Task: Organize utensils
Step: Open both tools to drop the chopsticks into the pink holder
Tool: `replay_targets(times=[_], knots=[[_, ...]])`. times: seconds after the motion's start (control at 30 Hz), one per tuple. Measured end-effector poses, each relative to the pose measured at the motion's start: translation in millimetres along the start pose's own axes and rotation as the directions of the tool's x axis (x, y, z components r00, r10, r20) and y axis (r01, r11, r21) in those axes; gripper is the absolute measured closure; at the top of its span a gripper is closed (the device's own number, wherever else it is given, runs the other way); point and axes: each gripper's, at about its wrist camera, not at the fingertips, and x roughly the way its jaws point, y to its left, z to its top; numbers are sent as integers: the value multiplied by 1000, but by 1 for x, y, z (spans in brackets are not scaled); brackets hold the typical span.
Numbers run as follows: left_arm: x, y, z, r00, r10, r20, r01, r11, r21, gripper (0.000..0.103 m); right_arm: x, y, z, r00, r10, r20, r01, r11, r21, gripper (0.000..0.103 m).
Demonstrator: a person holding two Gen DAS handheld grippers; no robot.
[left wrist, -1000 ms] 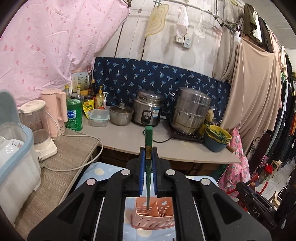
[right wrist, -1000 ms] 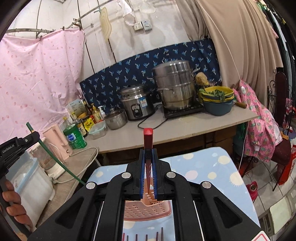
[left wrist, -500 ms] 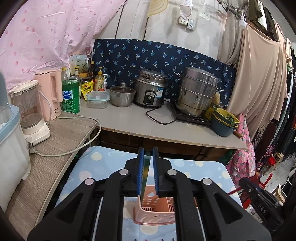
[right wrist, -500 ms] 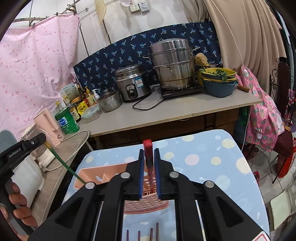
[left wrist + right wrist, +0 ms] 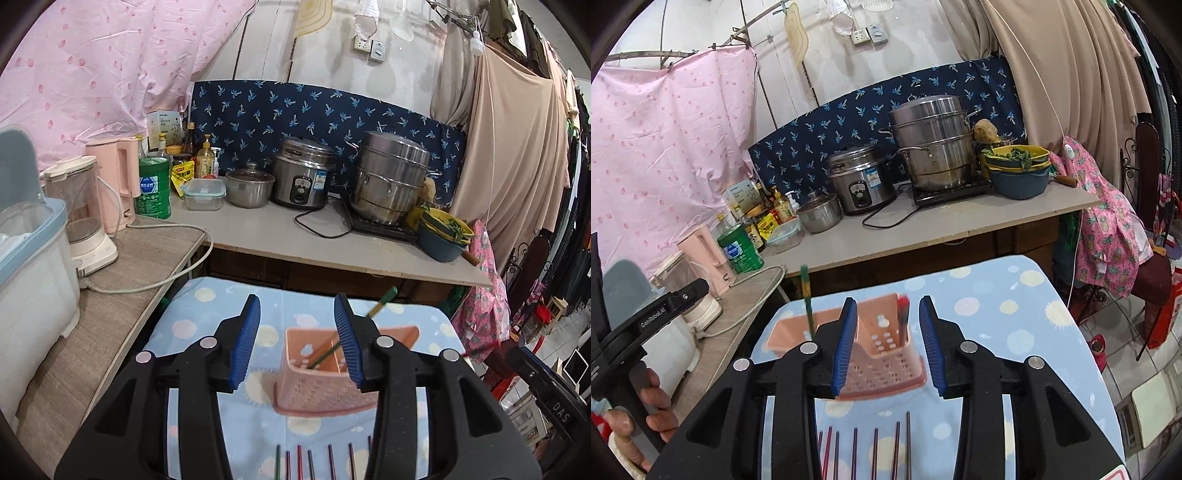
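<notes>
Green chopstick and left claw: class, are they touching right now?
Apart. In the left wrist view the left claw is open, and the green chopstick leans in the pink basket beyond it.

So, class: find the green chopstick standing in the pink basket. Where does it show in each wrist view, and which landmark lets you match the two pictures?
Left wrist view: the green chopstick leans up and right, out of the pink basket, behind the right blue pad.
Right wrist view: it stands left of centre, in the basket's left part.
Shared landmark: the steel steamer pot.
</notes>
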Motion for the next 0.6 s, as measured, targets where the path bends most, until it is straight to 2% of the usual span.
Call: replay_targets(times=[0.1,0.37,0.6], knots=[[-12,1,-20,1000,17,-25,-16,1000,15,58,-13,2,-18,1000,-5,-17,4,1000,-17,69],[-37,2,-80,992,69,-105,-61,995,77,58,-38,2,-77,994,-13,-106,7,999,-52,69],[-49,-1,-127,979,81,-185,-63,993,103,58,-50,0,-125,983,-32,-179,20,997,-70,69]])
